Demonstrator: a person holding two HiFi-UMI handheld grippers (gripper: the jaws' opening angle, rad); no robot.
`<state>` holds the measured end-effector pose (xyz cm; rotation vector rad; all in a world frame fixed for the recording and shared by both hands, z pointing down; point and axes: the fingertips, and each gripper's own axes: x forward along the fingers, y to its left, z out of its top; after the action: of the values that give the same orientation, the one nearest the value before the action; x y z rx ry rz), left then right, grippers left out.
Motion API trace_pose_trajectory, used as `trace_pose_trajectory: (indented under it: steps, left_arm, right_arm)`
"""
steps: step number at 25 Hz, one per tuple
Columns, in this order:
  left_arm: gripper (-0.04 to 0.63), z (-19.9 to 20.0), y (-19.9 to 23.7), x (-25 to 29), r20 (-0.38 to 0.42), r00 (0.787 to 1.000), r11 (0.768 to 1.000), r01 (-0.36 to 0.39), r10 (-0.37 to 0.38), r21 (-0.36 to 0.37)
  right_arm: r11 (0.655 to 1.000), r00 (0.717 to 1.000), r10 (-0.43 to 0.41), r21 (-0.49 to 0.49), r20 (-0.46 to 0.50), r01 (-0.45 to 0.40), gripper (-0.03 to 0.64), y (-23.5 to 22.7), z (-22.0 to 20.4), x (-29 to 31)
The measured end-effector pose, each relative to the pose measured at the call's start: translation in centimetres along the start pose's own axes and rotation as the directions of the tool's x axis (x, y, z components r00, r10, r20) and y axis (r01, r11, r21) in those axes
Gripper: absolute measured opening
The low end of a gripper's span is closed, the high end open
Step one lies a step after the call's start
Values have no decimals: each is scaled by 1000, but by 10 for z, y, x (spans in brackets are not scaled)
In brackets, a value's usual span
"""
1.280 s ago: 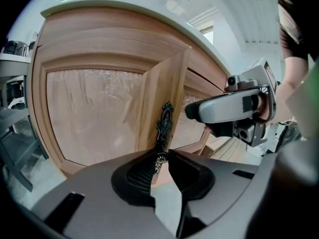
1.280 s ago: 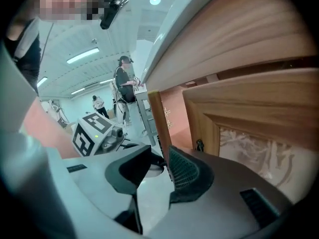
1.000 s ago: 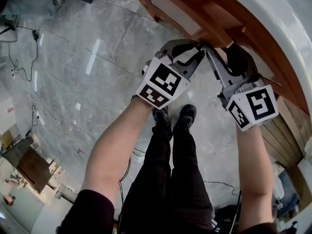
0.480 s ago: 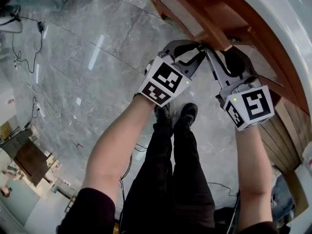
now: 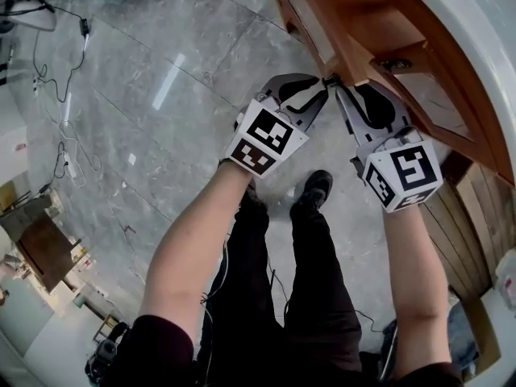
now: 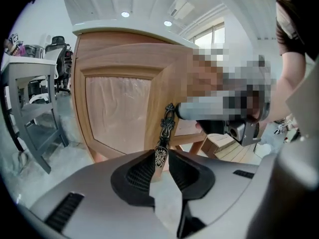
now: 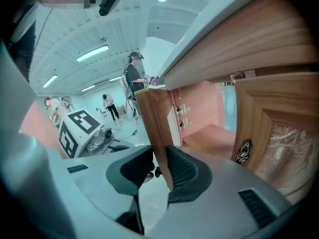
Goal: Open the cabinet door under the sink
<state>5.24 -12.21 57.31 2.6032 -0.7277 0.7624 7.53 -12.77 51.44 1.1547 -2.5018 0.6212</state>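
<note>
The wooden cabinet door (image 5: 322,31) stands swung out from under the white counter (image 5: 476,39). Its dark ornate handle (image 6: 167,126) runs down between the pads of my left gripper (image 6: 160,164), which is shut on the handle's lower end; its jaws have just been opening a little. My right gripper (image 7: 158,169) meets the door from the other side. The door's free edge (image 7: 157,128) stands between its jaws, which have just been closing and now press on it. In the head view both grippers, left (image 5: 321,85) and right (image 5: 342,89), meet at that edge.
The neighbouring door with its own handle (image 7: 243,152) stays closed at the right. Hinges (image 7: 182,116) show inside the cabinet. My legs and a shoe (image 5: 313,190) stand on the marble floor (image 5: 161,87); cables (image 5: 64,156) lie at the left. A desk (image 6: 30,78) stands beyond the door.
The door has swung further out, and both grippers have travelled with it. The right jaws have narrowed onto the door's edge. My feet have shifted back.
</note>
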Motion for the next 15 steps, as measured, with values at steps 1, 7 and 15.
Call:
trace_pose_trajectory:
  steps: [1,7,15]
  left_arm:
    - [98,-4,1,-5,-5,1000,1000,-2,2,8]
    - [98,-22,16,-40,10,1000,1000,-8,8,-19]
    - [109,-38,22,-78,30,1000,1000,3,-2,-2]
  right_arm:
    - [1000,1000,1,-7,0,-1,106,2,0,1]
    - [1000,1000,-15,14,19,15,106,23,3,7]
    - [996,997,-70,61,38,67,107,53,2,17]
